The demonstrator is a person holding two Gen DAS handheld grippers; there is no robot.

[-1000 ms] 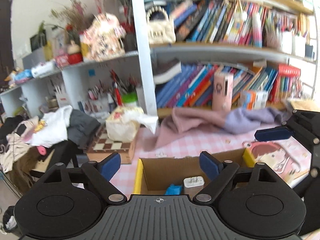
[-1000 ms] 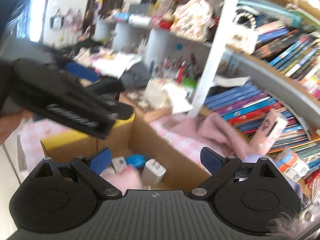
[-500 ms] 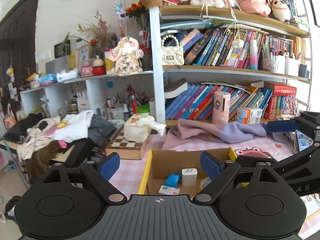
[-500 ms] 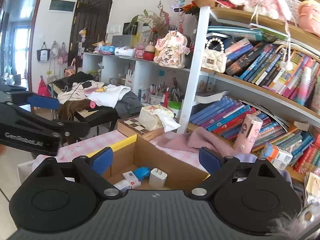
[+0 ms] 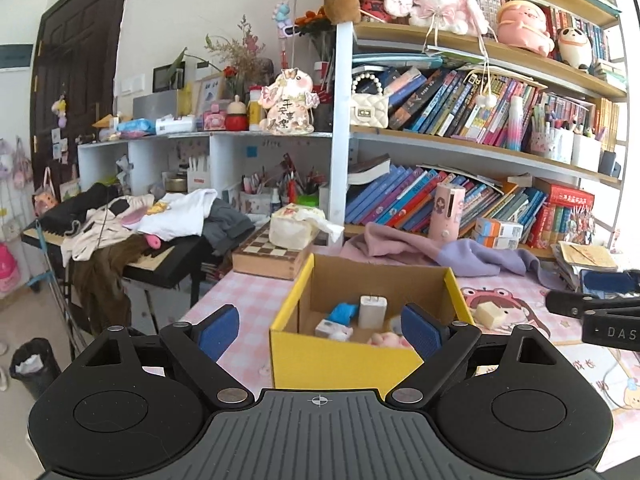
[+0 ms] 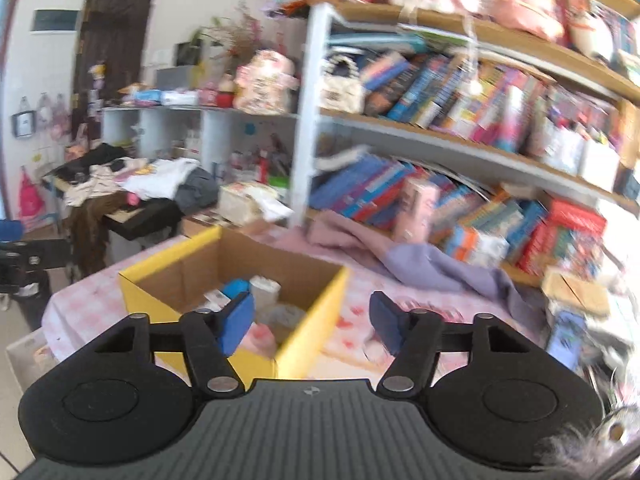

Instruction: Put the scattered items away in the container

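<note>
The yellow box [image 5: 344, 354] sits on the pink checked table [image 5: 248, 300] – a white charger [image 5: 373, 311] stands inside. The left gripper [image 5: 319, 326] is spread wide, empty, just near the box. The right gripper [image 6: 312, 322] – jaws closing on nothing – hangs over the box's right wall.

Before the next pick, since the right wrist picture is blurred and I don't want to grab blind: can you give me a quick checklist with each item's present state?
1. Yellow box upright and open at the top: ok.
2. Items already inside it, among them the white charger and the blue item: ok.
3. Left gripper open with nothing between its pads: ok.
4. Right gripper free of any item: ok, nothing between its pads, but its jaws are closing.
5. Item still out on the mat, the pale block right of the box: not ok, not yet tidied.
6. Sharp right wrist view of that block: not ok, blurred.
</note>
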